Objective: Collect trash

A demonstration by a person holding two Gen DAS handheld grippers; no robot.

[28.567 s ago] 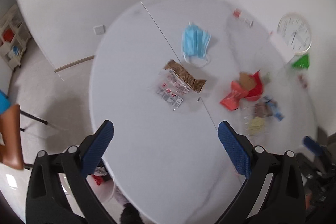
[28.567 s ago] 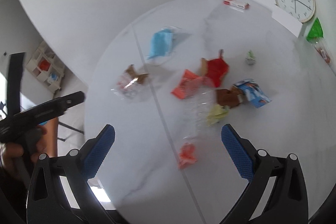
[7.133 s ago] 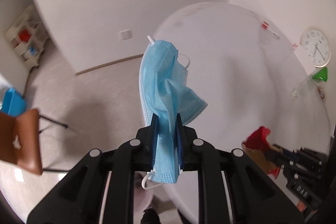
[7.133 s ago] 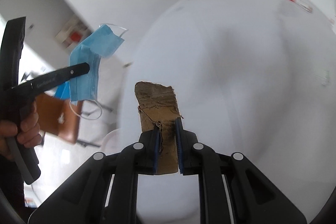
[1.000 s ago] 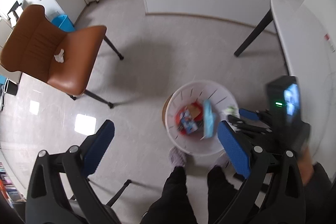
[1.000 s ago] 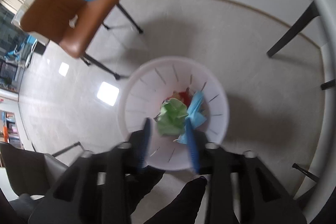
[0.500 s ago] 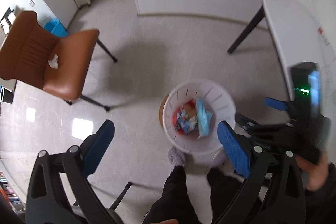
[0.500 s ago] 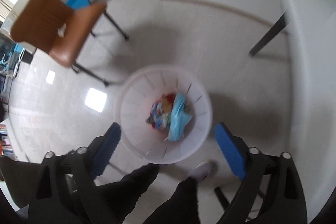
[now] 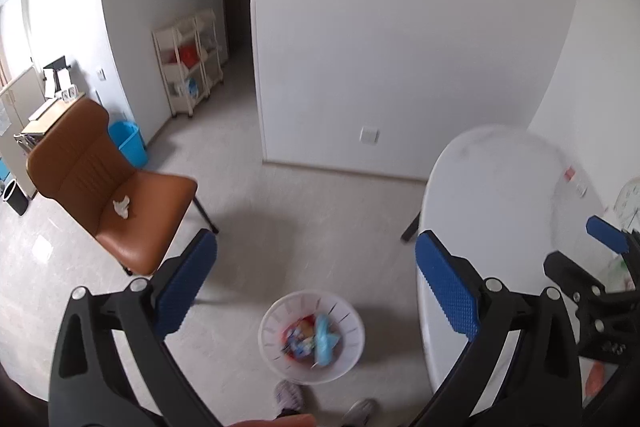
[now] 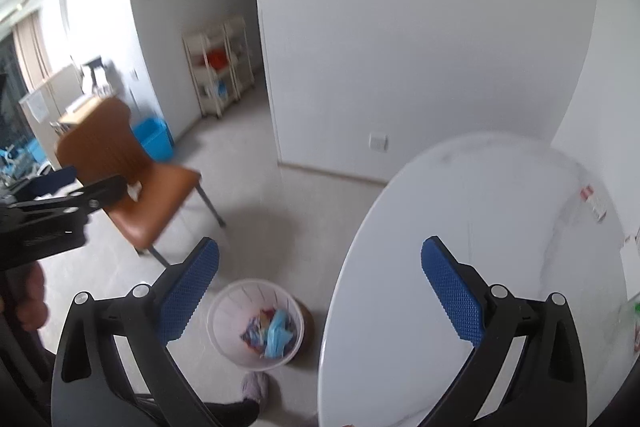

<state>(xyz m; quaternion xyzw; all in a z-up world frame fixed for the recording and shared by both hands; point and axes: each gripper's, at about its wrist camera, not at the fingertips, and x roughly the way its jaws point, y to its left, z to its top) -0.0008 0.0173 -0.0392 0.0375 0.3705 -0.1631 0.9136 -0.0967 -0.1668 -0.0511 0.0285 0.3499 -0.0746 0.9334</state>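
A white slatted trash bin [image 9: 276, 319] stands on the floor beside the round white table [image 9: 500, 187], holding a blue face mask [image 9: 322, 341] and colourful wrappers. My left gripper [image 9: 316, 239] is open and empty, high above the bin. My right gripper [image 10: 320, 243] is also empty, its jaws still opening, and hangs over the bin [image 10: 224, 319] and the table edge [image 10: 460, 207]. Each gripper shows at the side of the other's view. A red-and-white packet [image 10: 594, 203] lies at the far side of the table.
A brown chair [image 9: 120, 211] with a crumpled tissue on its seat stands left of the bin. Behind it are a blue bucket [image 9: 130, 143] and a shelf cart [image 9: 188, 67]. The person's shoes [image 9: 288, 393] are by the bin. A wall clock [image 9: 630, 199] leans past the table.
Both grippers rose from just above the bin and tilted up towards the wall and table. The right gripper opened and the green wrapper left its jaws.
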